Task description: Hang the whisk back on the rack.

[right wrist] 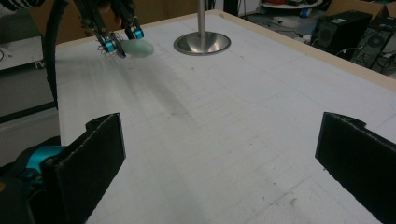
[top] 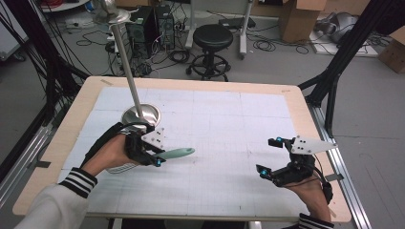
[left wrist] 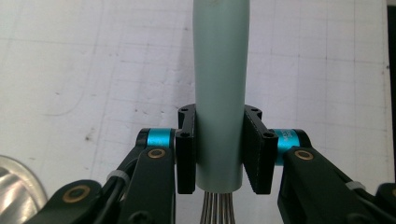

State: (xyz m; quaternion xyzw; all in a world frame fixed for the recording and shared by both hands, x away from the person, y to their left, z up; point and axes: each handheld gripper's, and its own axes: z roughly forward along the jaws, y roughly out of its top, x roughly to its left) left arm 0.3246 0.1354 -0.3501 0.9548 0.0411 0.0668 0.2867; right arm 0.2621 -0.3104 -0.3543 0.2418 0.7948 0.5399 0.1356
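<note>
A whisk with a pale green handle (top: 176, 153) is clamped in my left gripper (top: 157, 157) at the left of the white mat. In the left gripper view both pads (left wrist: 186, 154) press on the handle (left wrist: 219, 93), and the whisk's steel wires (left wrist: 218, 209) run back below the jaws. The handle points toward the middle of the table. My right gripper (top: 267, 156) hovers near the table's right front, open, with nothing between its pads (right wrist: 100, 151). From there I see the left gripper (right wrist: 119, 39) and the handle's tip (right wrist: 137, 48) far off.
A steel stand with a round base (top: 141, 114) and a tall slanting pole (top: 125, 57) rises just behind my left hand. The wooden table edge (top: 315, 143) frames the mat. Beyond the table are a black stool (top: 212, 36), computer towers and cardboard boxes.
</note>
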